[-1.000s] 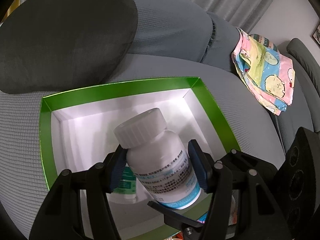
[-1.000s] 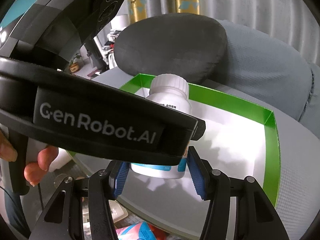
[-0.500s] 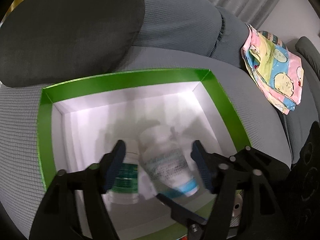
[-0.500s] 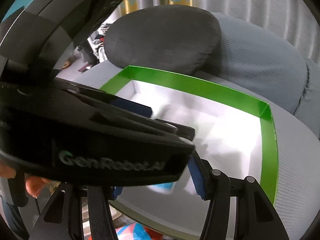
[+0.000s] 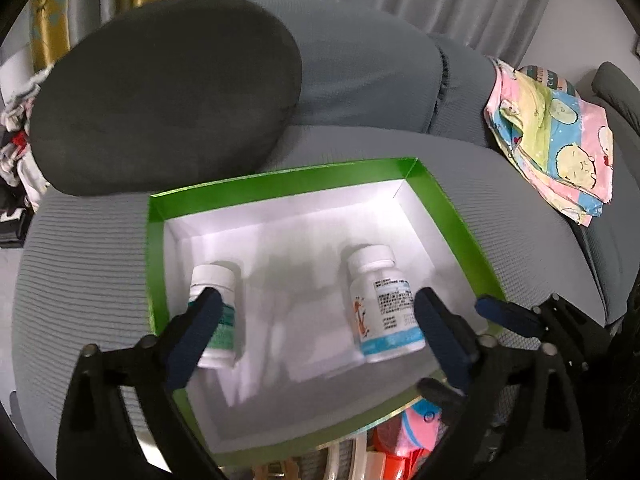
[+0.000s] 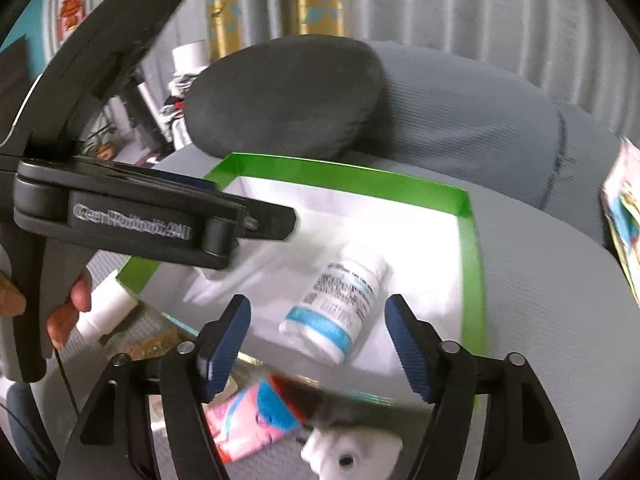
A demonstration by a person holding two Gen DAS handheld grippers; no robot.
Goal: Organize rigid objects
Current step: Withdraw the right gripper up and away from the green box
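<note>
- Blue-banded bottle (image 5: 382,306) lay inside the green-rimmed box (image 5: 452,220), beside 1 green-labelled bottle (image 5: 214,316).
- Left gripper (image 5: 316,336) and right gripper (image 6: 318,350): jaws spread, empty.

my pads (image 5: 440,336) navy, arms black | box (image 5: 280,186) green rim, white inside | bottle (image 5: 384,312) white, blue band, orange mark | second bottle (image 5: 214,312) white, green label | cushion (image 5: 168,92) charcoal | sofa (image 5: 380,64) grey | cloth (image 5: 560,136) pink-yellow-blue cartoon print
</note>
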